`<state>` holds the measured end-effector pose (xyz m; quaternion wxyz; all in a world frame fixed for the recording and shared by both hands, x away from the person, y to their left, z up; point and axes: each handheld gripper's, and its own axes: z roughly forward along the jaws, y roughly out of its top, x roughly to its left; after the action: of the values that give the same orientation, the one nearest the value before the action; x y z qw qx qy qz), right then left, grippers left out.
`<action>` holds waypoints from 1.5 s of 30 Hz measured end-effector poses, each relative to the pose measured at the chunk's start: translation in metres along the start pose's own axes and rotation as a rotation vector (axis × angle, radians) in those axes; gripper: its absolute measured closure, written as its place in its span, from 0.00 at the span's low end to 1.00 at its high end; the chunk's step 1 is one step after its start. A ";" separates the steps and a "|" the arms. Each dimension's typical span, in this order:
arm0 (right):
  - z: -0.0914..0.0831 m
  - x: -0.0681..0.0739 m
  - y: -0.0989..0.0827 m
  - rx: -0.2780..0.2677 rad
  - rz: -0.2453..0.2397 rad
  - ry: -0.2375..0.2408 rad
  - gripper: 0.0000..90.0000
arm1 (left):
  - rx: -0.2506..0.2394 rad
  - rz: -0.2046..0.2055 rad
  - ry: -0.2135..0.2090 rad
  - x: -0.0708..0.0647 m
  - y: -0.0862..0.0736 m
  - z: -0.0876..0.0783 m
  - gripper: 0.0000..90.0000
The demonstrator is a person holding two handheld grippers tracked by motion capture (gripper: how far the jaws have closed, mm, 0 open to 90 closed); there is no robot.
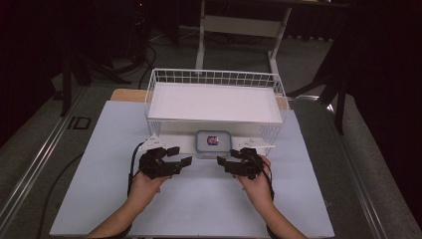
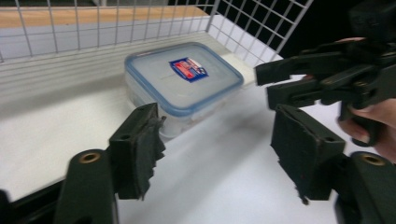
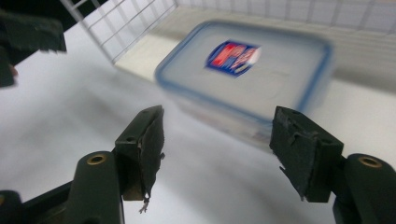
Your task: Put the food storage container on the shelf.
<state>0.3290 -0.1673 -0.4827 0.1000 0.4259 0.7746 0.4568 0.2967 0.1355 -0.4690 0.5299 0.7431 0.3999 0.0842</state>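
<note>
A lidded plastic box (image 1: 213, 143) is found on the worktop (image 1: 99, 189) under the wire rack's (image 1: 215, 94) front edge. Left claw (image 1: 180, 156) and right claw (image 1: 224, 162) flank it, both released, nothing gripped. An approach is judged in hand; closing in from both sides is called for next.

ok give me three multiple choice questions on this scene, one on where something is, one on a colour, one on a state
1. Where is the food container?
A. on the table under the wire rack's shelf
B. on top of the shelf
C. in the left claw

2. What colour is the rim of its lid?
A. red
B. blue
C. green

3. How do the left claw and right claw stand?
A. both shut on the container
B. one holds the lid
C. both open, holding nothing

Answers: 1 A, it sits on the white table below the wire rack. 2 B, a blue band rings the lid. 3 C, both gripper views show spread jaws short of the container.
</note>
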 end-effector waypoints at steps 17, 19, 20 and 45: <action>0.020 0.007 -0.007 0.078 -0.044 -0.024 1.00 | -0.011 0.084 -0.022 0.000 -0.033 -0.010 0.01; 0.024 0.007 -0.007 0.082 -0.043 -0.031 1.00 | -0.012 0.101 -0.017 0.000 -0.034 -0.011 0.01; 0.027 0.007 -0.007 0.083 -0.050 -0.037 1.00 | -0.014 0.107 -0.015 -0.001 -0.034 -0.011 0.01; 0.066 0.004 0.004 0.060 -0.028 -0.060 1.00 | -0.020 0.148 0.038 0.003 -0.040 -0.008 0.01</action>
<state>0.3651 -0.1223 -0.5159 0.1169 0.4315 0.7904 0.4188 0.2741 0.1478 -0.5005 0.5218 0.7636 0.3530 0.1412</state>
